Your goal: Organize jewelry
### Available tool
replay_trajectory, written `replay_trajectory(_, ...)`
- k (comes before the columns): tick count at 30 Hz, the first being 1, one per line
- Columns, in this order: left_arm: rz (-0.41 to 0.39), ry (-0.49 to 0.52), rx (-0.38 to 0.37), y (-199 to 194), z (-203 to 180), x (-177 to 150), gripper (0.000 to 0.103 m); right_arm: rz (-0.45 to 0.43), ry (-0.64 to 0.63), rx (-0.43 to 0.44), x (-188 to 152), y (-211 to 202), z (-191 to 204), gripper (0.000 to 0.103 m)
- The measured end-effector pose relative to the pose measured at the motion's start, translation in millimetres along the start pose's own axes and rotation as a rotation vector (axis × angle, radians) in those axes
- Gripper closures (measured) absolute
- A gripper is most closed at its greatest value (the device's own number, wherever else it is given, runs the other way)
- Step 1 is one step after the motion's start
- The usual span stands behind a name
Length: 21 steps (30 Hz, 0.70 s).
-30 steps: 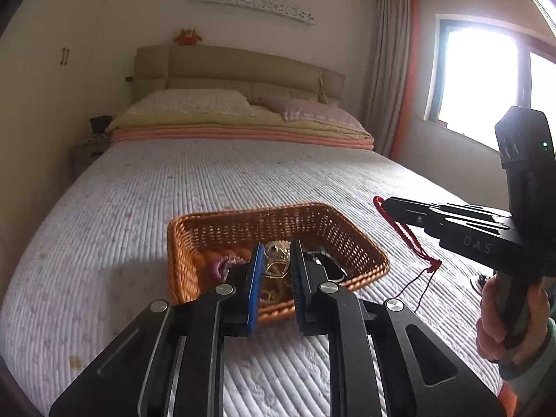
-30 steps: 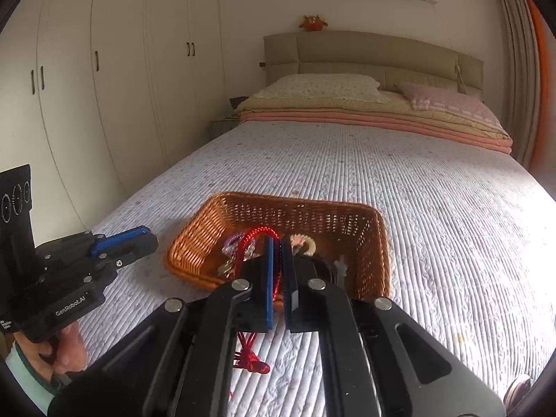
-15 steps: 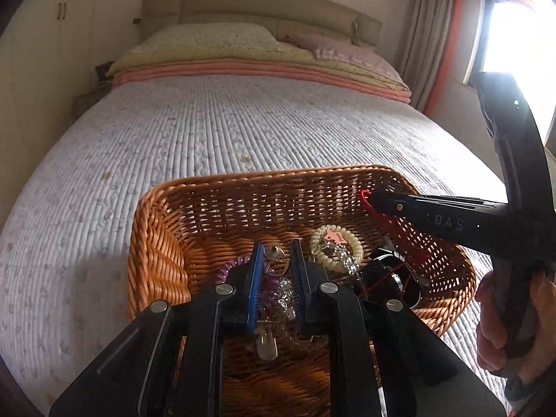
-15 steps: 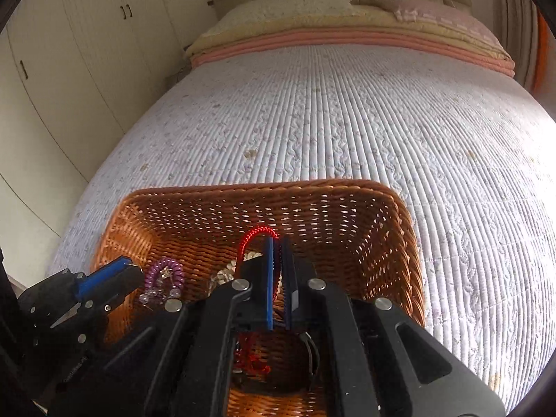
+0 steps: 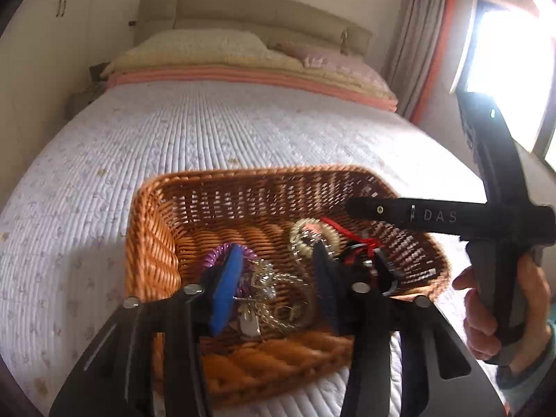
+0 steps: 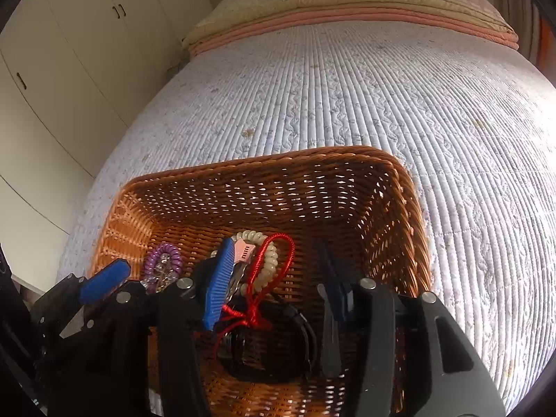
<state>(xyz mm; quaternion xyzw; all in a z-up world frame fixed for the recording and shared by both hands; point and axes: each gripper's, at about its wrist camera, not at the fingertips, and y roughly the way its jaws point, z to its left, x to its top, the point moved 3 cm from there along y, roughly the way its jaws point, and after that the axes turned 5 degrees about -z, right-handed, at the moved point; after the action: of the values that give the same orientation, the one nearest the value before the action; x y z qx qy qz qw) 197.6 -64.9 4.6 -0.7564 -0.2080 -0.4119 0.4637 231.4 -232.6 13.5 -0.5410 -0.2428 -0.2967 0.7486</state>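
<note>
- Both claws have swung in over the basket (image 6: 347,160) and dipped toward its floor since a second ago, when they hung short of it, each pinching a piece.
- Left claw (image 5: 274,278): jaws opening, now spread; the silvery chain (image 5: 267,285) lies loose between them on the wicker, no pad pressing it.
- Right claw (image 6: 274,278): jaws also opening; the red cord (image 6: 274,264) it carried is free of the pads, draped over a cream coil band (image 6: 267,253) and a black strap (image 6: 274,347).
- Outward from there: a purple coil band (image 6: 163,260) sits at the basket's left, just beside the chain; the basket rests on the quilted bed (image 6: 382,87).
- Handling, as I judge it: everything is light and limp. The chain looks snag-prone and slippery, best pinched at a bunched part; the cord is soft, best taken at its knot; the coils are springy and take a grip anywhere.
- Against the earlier frames, both pieces now sit in the basket instead of hanging from the jaws.
</note>
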Motion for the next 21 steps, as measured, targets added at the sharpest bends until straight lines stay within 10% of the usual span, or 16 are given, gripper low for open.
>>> replay_trajectory(13, -0.252, -0.079, -0.016, -144.7, -17.7, -13.9, 0.021, -0.312, -0.170, -0.028, -78.0, -150.1, 43.0, 0.023)
replay_trajectory(21, -0.363, -0.058, 0.301, -157.5, -28.3, -66.9, 0.016, -0.596, -0.252, -0.168, -132.9, -190.9, 46.6, 0.015)
